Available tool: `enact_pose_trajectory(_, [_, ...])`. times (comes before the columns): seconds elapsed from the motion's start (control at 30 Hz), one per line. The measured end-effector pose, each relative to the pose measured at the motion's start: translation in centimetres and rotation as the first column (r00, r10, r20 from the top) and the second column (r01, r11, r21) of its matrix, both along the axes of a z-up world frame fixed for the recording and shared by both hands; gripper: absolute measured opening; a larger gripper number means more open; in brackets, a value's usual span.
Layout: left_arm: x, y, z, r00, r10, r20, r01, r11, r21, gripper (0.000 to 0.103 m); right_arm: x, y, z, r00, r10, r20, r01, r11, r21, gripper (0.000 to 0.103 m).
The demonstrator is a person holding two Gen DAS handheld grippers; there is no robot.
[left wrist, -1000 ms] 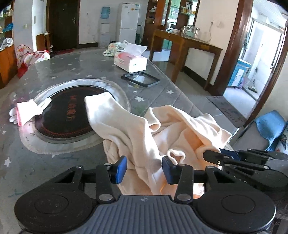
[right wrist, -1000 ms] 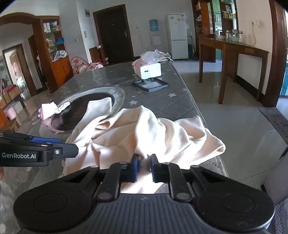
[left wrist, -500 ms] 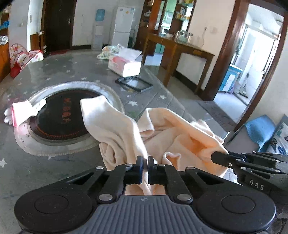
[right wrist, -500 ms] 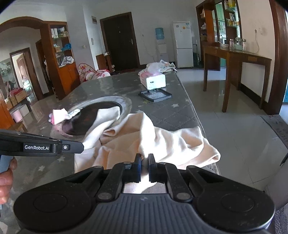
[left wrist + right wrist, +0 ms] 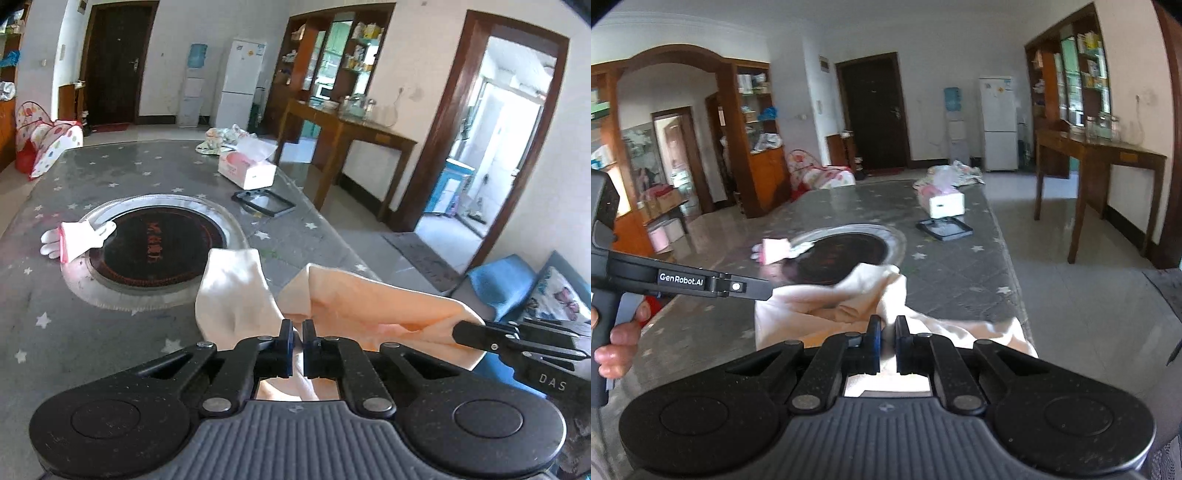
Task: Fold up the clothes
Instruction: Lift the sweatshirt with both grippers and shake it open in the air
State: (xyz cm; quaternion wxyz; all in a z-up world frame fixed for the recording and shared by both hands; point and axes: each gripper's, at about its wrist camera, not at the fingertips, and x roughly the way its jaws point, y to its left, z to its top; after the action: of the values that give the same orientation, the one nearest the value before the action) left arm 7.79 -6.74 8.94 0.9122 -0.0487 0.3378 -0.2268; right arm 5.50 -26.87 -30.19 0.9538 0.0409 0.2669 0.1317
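A cream garment hangs bunched at the near edge of a long grey star-patterned table. My left gripper is shut on a fold of it and holds it raised. My right gripper is shut on another part of the same garment, to the right of the left one. The cloth stretches between the two grippers above the table edge. The right gripper's body shows at the right of the left wrist view; the left one shows at the left of the right wrist view.
A round dark hotplate sits in the table's middle, with a pink and white glove at its left rim. A tissue box, a black tray and bundled cloth lie farther back. A wooden side table stands right.
My left gripper closed on the garment. Both grippers then rose and pulled back, lifting the garment off the table so less of it lies on the surface.
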Motion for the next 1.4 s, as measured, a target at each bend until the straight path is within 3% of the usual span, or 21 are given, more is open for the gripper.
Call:
enact_pose_trajectory(0.37, [-8.0,3.5,0.4,0.994,-0.101,-0.033,0.099,0.994,-0.052,0.005,-7.6,1.8,2.8,0.985,0.172,0.013,-0.172,0.985,-0.017,0.006])
enact_pose_trajectory(0.6, [-10.5,4.9,-2.6,0.987,-0.111,-0.113,0.111,0.994,-0.011,0.005,-10.1,3.5,1.1,0.971,0.227,-0.073,-0.230,0.972,-0.043,0.006])
enact_pose_trajectory(0.9, [-11.1,4.5,-6.6,0.977,-0.106,-0.186,0.119,0.991,0.059,0.007,-9.8,4.4,-3.1,0.948,0.229,-0.222,-0.250,0.966,-0.069,0.013])
enact_pose_trajectory(0.97, [-11.1,4.5,-6.7,0.976,-0.105,-0.189,0.119,0.991,0.064,0.012,-9.8,4.3,-3.1,0.949,0.226,-0.221,-0.248,0.966,-0.078,0.027])
enact_pose_trajectory(1.03, [-11.1,4.5,-6.5,0.978,-0.104,-0.181,0.117,0.991,0.068,0.017,-9.7,3.9,-2.5,0.955,0.215,-0.204,-0.236,0.969,-0.080,0.031])
enact_pose_trajectory(1.13, [-10.9,4.3,-6.3,0.982,-0.088,-0.167,0.103,0.991,0.083,0.036,-8.6,3.6,-1.9,0.966,0.188,-0.177,-0.205,0.975,-0.083,0.034])
enact_pose_trajectory(1.23, [-10.5,4.0,-6.1,0.984,-0.071,-0.163,0.086,0.992,0.090,0.045,-6.9,3.2,-2.0,0.974,0.157,-0.165,-0.173,0.981,-0.091,0.037])
enact_pose_trajectory(1.4, [-9.1,3.4,-6.3,0.986,-0.042,-0.163,0.061,0.991,0.118,0.047,-3.7,3.6,-3.2,0.982,0.105,-0.155,-0.124,0.985,-0.121,0.038])
